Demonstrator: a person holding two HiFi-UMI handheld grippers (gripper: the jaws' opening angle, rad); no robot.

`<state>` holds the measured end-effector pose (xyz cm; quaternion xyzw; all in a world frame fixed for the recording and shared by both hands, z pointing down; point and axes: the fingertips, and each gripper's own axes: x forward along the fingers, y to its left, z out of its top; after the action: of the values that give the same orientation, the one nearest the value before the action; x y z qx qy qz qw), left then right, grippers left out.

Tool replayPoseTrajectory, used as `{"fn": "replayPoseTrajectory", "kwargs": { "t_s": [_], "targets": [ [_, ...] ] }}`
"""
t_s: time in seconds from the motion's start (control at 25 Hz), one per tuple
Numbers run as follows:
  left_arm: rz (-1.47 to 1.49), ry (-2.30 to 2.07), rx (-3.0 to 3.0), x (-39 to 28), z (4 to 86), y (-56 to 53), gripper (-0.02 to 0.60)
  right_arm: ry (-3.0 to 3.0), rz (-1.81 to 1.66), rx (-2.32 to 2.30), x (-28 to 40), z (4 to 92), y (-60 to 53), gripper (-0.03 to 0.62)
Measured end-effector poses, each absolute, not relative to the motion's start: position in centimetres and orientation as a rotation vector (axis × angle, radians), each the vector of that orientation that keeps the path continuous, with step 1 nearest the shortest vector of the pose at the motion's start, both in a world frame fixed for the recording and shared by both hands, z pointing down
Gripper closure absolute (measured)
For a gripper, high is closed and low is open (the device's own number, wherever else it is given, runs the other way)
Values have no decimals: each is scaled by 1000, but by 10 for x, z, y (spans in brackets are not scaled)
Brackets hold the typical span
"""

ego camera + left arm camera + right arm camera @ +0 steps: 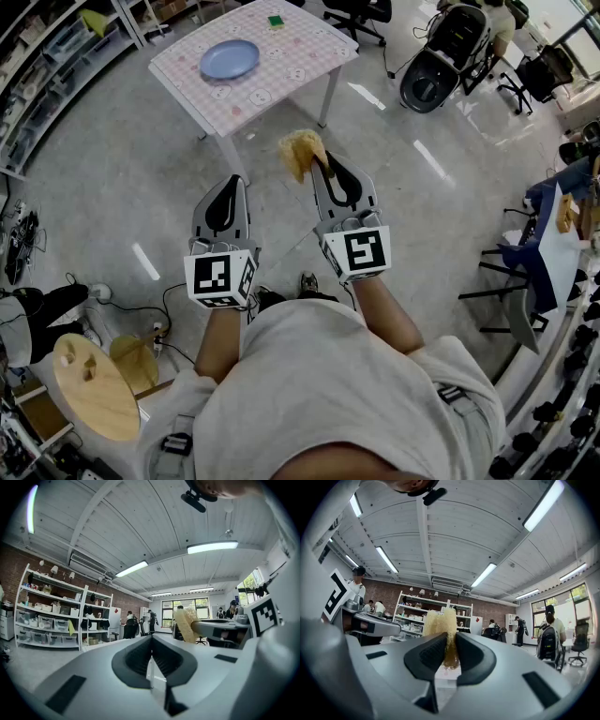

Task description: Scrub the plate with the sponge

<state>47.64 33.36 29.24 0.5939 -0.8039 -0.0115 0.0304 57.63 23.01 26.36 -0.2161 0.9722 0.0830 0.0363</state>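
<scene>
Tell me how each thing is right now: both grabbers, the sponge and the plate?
left gripper: shut, nothing between its jaws, held up in the air.
right gripper: shut on the sponge.
sponge: yellow, squeezed between the right gripper's jaws, sticking out past them, far from the plate.
plate: blue, lying flat on the table, nothing on it, not touched.

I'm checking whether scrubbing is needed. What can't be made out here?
- Plate: head view, too small to show dirt; absent from both gripper views.
- Green item on table: head view, too small to identify.
- Sponge: right gripper view, lower part hidden by the jaws.
</scene>
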Motion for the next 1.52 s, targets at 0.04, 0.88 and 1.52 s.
{"fn": "replayPoseTrajectory", "kwargs": {
  "t_s": [0.04,0.88,1.52],
  "targets": [
    [-35,-2475,1827,474,294,335,571,2986,257,-661,574,264,232,537],
    [19,-2445,1719,383,333,411,531,3081,215,-526,471,294,293,537],
    [39,-2504,1590,220,333,311,531,3108,107,-321,294,310,173,537]
  ]
}}
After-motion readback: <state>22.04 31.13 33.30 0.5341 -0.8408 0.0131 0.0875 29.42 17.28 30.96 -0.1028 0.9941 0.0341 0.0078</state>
